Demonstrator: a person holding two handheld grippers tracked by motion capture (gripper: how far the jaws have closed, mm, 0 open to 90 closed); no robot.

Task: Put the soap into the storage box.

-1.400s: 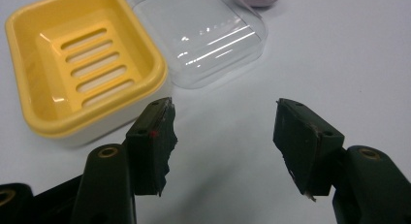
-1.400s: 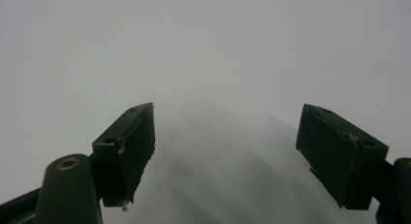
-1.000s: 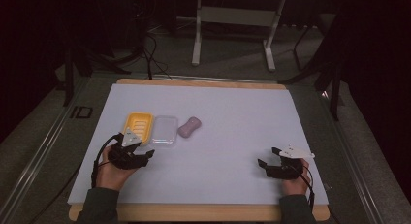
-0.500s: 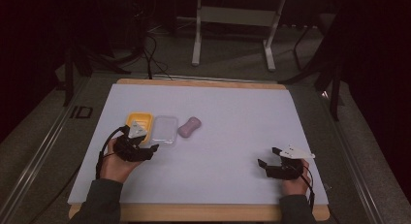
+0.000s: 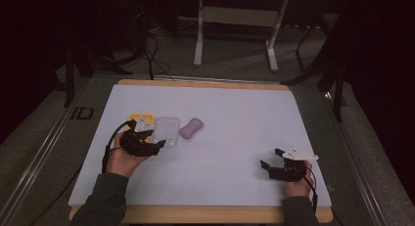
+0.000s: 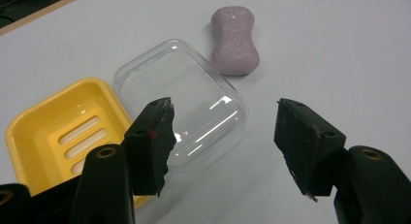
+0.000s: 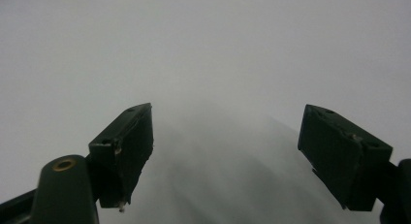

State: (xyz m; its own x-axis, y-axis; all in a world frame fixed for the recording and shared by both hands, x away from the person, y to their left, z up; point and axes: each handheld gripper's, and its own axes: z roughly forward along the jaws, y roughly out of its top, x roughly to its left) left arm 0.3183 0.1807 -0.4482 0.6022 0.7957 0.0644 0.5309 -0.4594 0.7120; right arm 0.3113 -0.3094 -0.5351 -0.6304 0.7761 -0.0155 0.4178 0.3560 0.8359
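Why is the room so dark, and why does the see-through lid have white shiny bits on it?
In the high view, light falls on the table while the room behind stays nearly black. In the left gripper view, the clear lid bounces the light back as white streaks; the pink soap looks sharp. In the right gripper view, the table surface is soft and grey, with faint shadows between the jaws.
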